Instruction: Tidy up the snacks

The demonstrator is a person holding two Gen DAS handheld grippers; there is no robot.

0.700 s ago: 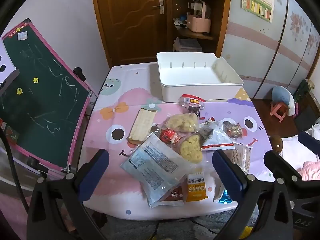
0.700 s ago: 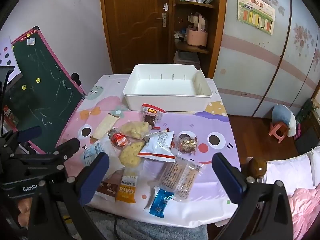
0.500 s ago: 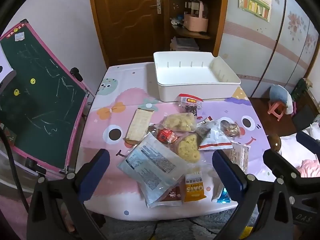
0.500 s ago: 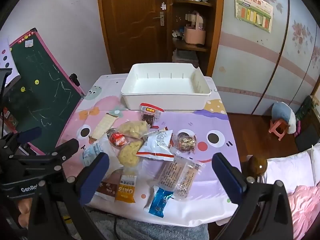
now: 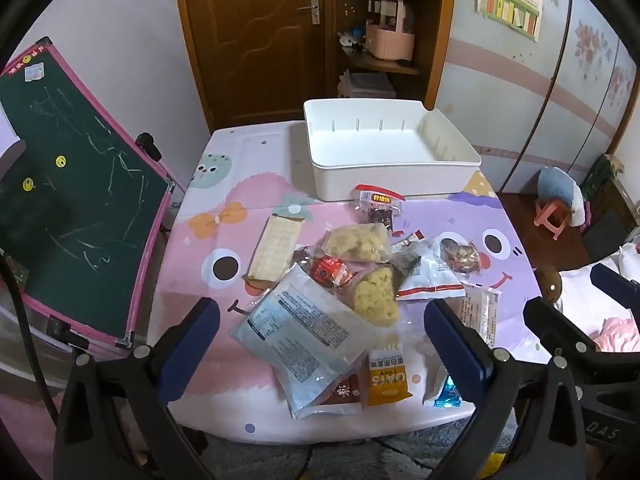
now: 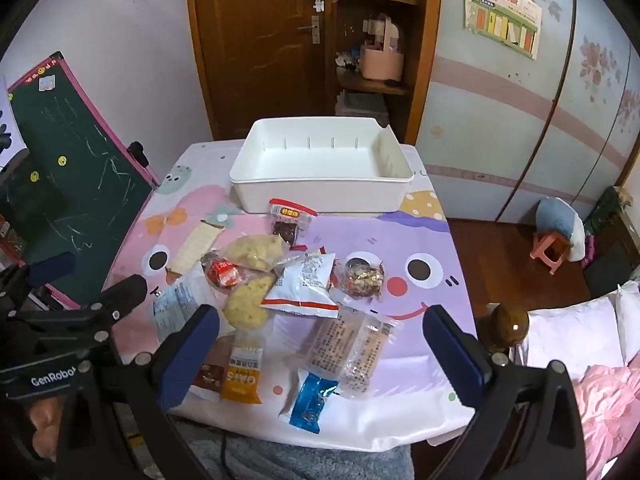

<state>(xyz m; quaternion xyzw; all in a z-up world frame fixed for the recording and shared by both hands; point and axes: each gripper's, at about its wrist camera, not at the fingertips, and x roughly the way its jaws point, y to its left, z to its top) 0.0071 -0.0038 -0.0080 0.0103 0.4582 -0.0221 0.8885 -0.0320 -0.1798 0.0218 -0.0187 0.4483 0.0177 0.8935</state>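
From the left wrist view, the left gripper (image 5: pixel 320 344) stands with its blue-padded jaws spread wide and nothing pressed between them; framed in the gap lie a large clear plastic packet with printed white label (image 5: pixel 306 330), an orange oats sachet (image 5: pixel 386 376) and a yellow puffed-snack bag (image 5: pixel 376 296), all flat on the pink and purple cartoon tablecloth (image 5: pixel 208 240); the empty white rectangular plastic bin (image 5: pixel 394 182) sits far beyond the jaw tips. Against the frames from a moment ago the whole scene has slid slightly downward and left in view, so the hand has only drifted; no snack has moved. From the right wrist view, the right gripper (image 6: pixel 320 344) is likewise wide open and empty; between its jaws lie a clear wrapped cracker pack (image 6: pixel 352 348) and a small blue foil sachet (image 6: pixel 312 400), with a white chip bag edged in red (image 6: pixel 306 284) ahead of them; the bin again lies past the tips. I judge sorting has not yet begun; every packet is outside the bin.
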